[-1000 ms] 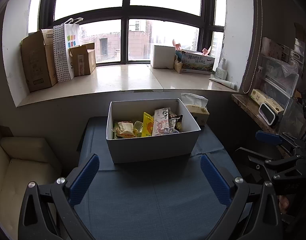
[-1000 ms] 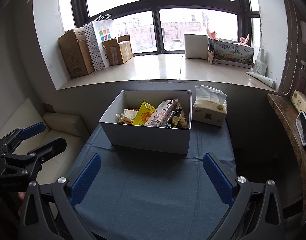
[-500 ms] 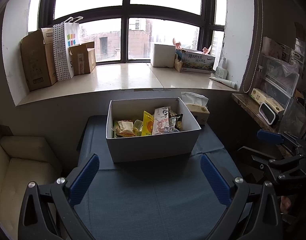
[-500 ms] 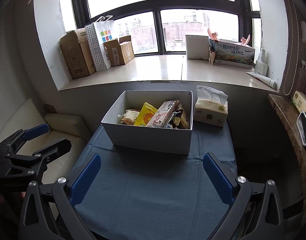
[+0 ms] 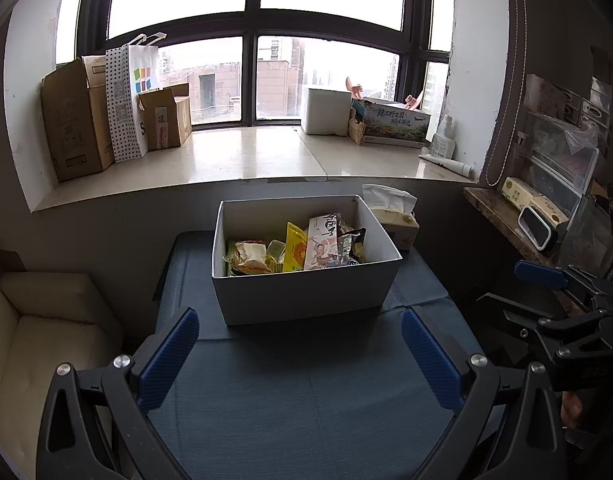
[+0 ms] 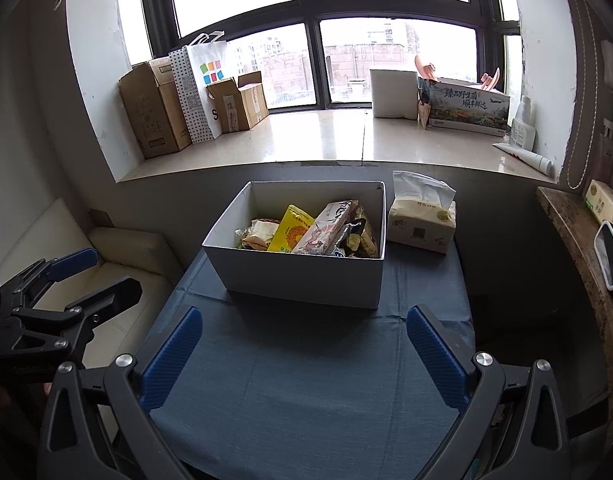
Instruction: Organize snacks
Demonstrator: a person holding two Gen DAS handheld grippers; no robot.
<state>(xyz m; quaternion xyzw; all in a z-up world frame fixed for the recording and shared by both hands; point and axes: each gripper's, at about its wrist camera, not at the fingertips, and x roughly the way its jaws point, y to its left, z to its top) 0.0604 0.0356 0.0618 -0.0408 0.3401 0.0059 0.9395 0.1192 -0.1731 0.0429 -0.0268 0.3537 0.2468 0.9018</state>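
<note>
A white open box (image 5: 306, 294) (image 6: 302, 276) stands at the far end of a small table with a dark blue cloth (image 5: 298, 400) (image 6: 306, 392). Inside lie several snack packs, among them a yellow pack (image 5: 295, 247) (image 6: 292, 229) and a pink-and-white pack (image 5: 321, 242) (image 6: 324, 229). My left gripper (image 5: 300, 344) is open and empty, held above the cloth in front of the box; it also shows at the left of the right wrist view (image 6: 86, 276). My right gripper (image 6: 304, 342) is open and empty too, likewise short of the box; it also shows at the right of the left wrist view (image 5: 522, 284).
A tissue pack (image 5: 394, 216) (image 6: 422, 220) stands right of the box. A cream sofa (image 5: 46, 340) is left of the table. A stone shelf (image 6: 578, 248) with small items is on the right. The window sill (image 5: 246, 156) holds cardboard boxes and a paper bag.
Both grippers have drifted slightly; the box sits a little higher in both views. Both stay open and empty.
</note>
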